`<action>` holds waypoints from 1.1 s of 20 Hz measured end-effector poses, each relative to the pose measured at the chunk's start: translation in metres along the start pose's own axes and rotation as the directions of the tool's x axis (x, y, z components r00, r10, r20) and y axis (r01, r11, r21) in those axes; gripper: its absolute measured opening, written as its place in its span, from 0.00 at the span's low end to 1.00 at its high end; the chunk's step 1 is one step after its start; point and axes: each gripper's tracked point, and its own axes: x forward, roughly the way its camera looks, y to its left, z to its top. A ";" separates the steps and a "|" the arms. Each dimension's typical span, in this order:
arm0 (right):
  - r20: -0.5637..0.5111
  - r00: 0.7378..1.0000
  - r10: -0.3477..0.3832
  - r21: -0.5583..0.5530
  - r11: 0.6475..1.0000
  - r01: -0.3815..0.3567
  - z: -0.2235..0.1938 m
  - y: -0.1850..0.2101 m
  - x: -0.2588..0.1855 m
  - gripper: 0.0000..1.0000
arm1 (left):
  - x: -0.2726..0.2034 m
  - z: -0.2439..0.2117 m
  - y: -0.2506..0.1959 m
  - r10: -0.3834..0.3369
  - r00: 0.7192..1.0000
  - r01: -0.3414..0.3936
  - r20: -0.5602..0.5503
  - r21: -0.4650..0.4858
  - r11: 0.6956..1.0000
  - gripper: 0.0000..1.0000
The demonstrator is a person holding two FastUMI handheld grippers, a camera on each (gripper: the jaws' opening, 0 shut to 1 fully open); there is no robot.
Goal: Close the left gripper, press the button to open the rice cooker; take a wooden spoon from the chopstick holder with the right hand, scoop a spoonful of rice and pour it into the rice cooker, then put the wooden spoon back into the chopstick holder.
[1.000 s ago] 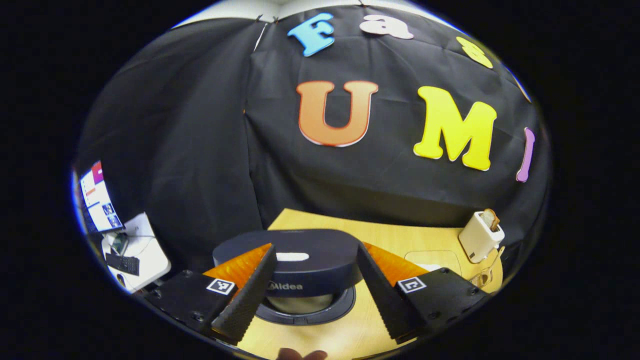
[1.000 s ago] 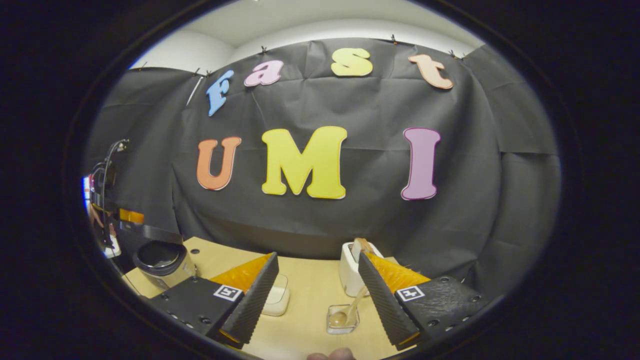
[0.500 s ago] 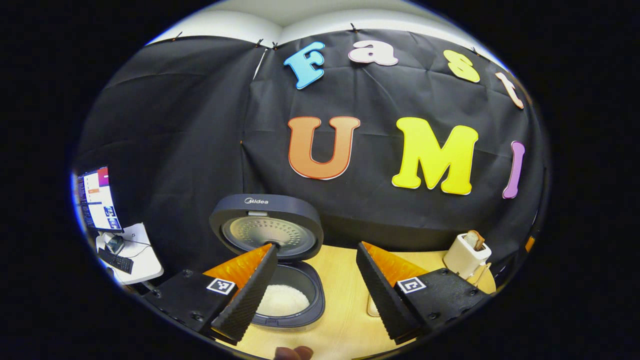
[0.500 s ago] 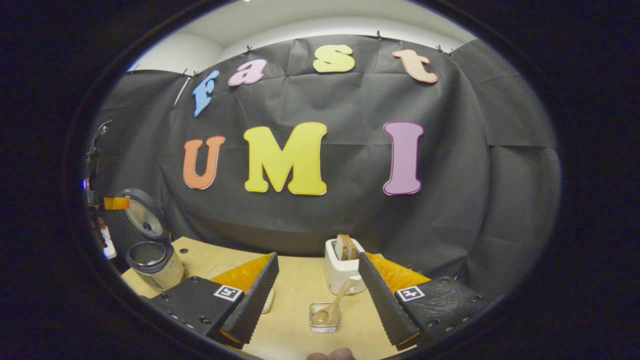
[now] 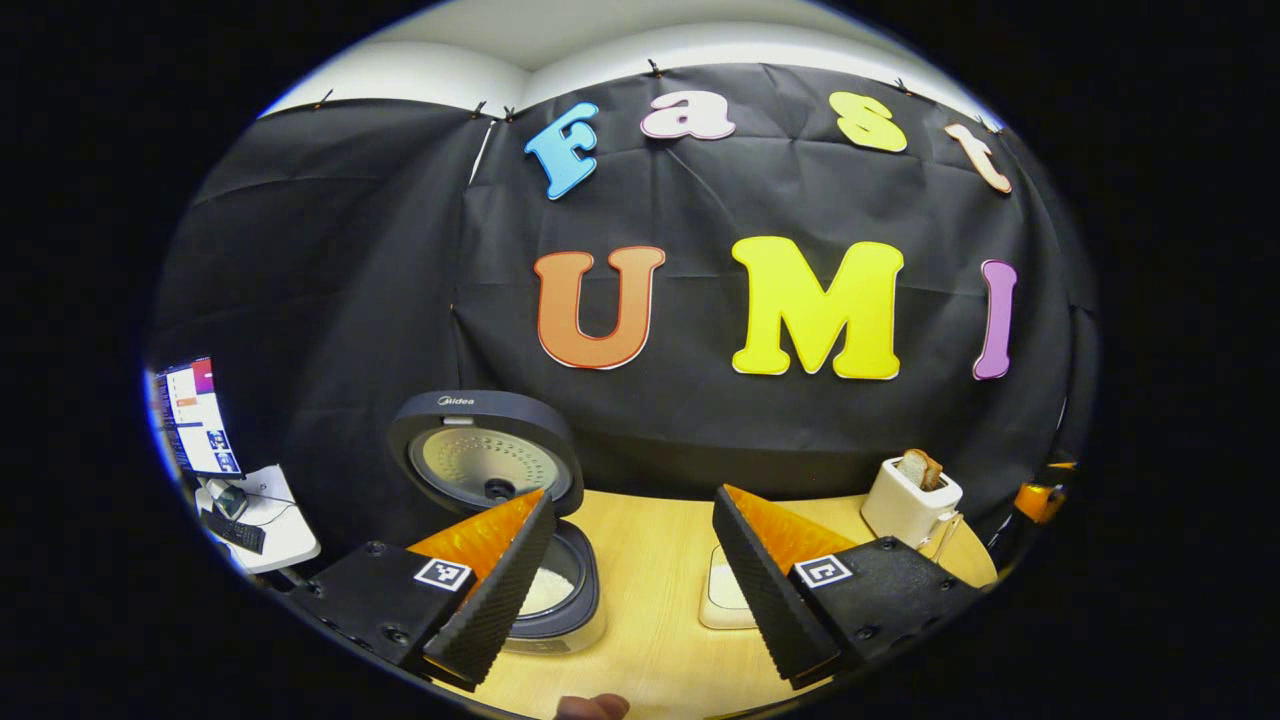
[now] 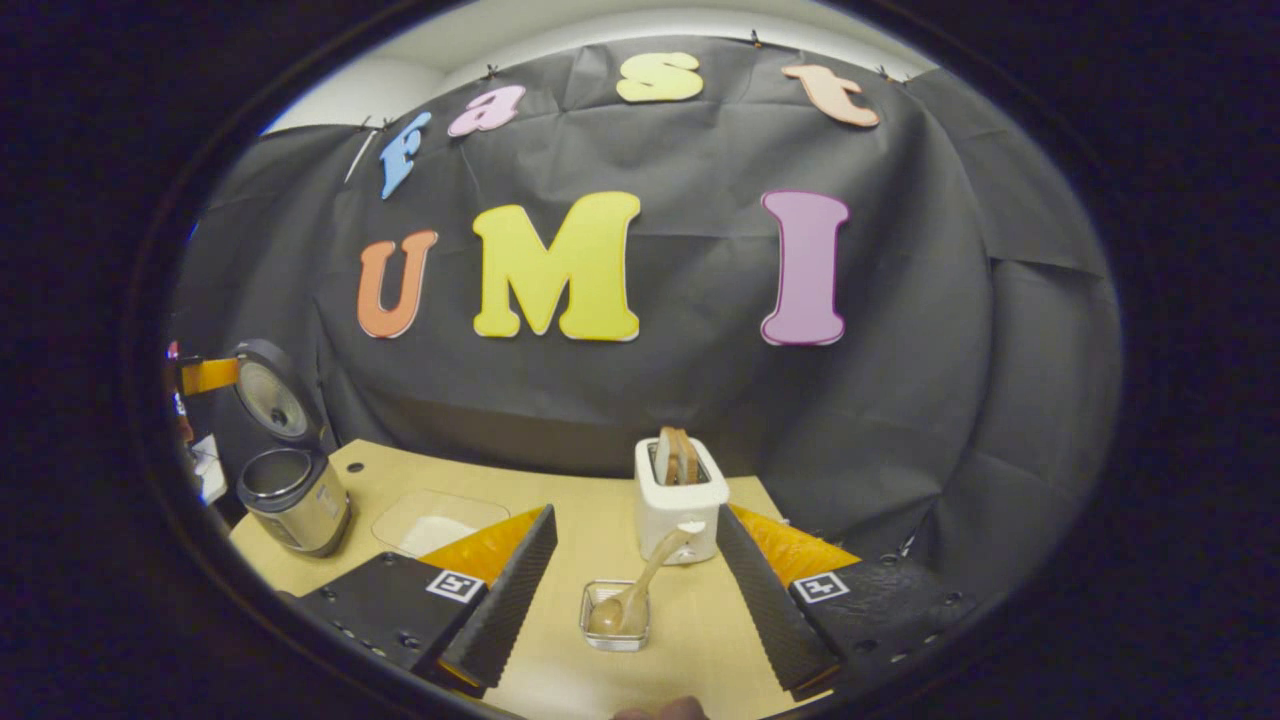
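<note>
**Rice cooker open, spoon in its holder: what we find on the desk**

In the left gripper view we list the left gripper [image 5: 630, 570] at the bottom of the frame, fingers spread wide with nothing between them. The rice cooker [image 5: 545, 600] sits at lower left, partly behind the left-hand finger, its lid [image 5: 485, 455] tilted up and back; white rice [image 5: 545, 592] shows inside the pot. A bare strip of desk [image 5: 650, 560] lies between the fingers. A shallow tray [image 5: 722, 598] rests just beside the right-hand finger; a white toaster [image 5: 908, 500] holding bread stands at the right edge.

In the right gripper view the right gripper [image 6: 630, 585] also has its fingers spread, empty. Between them, low in the frame, we note the clear chopstick holder [image 6: 615, 618], with the wooden spoon [image 6: 640, 585] leaning in it, bowl down, handle slanting up toward the toaster. Open desk surrounds the holder. The rice cooker stands far left, near the desk's edge.
</note>
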 end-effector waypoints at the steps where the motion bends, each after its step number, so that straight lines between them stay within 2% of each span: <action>1: -0.026 1.000 0.010 0.005 1.000 -0.010 -0.010 -0.004 0.009 0.94 | -0.002 -0.001 -0.002 0.008 1.000 -0.008 -0.006 0.003 1.000 1.00; 2: -0.047 0.999 0.022 0.011 1.000 -0.022 -0.018 -0.007 0.019 0.98 | -0.002 -0.002 -0.005 0.021 1.000 -0.021 -0.009 0.001 1.000 1.00; 9: -0.179 0.979 0.103 0.079 0.993 -0.090 -0.075 -0.020 0.094 0.96 | -0.022 -0.002 -0.024 0.058 0.998 -0.058 -0.022 -0.005 0.998 1.00; 17: -0.318 0.933 0.170 0.153 0.980 -0.126 -0.135 -0.013 0.170 0.96 | -0.046 -0.007 -0.024 0.128 0.991 -0.128 -0.042 0.007 0.992 1.00; 18: -0.334 0.925 0.183 0.171 0.976 -0.132 -0.140 -0.009 0.175 0.95 | -0.049 -0.009 -0.022 0.139 0.989 -0.139 -0.052 0.010 0.990 1.00; 20: -0.352 0.915 0.196 0.198 0.971 -0.132 -0.149 -0.008 0.184 0.84 | -0.053 -0.009 -0.019 0.156 0.986 -0.155 -0.058 0.018 0.988 1.00; 21: -0.355 0.912 0.204 0.215 0.968 -0.133 -0.151 -0.006 0.187 0.75 | -0.054 -0.009 -0.019 0.162 0.985 -0.161 -0.056 0.022 0.987 1.00; 22: -0.358 0.910 0.209 0.230 0.964 -0.131 -0.152 -0.005 0.190 0.84 | -0.056 -0.009 -0.020 0.165 0.985 -0.164 -0.055 0.027 0.986 1.00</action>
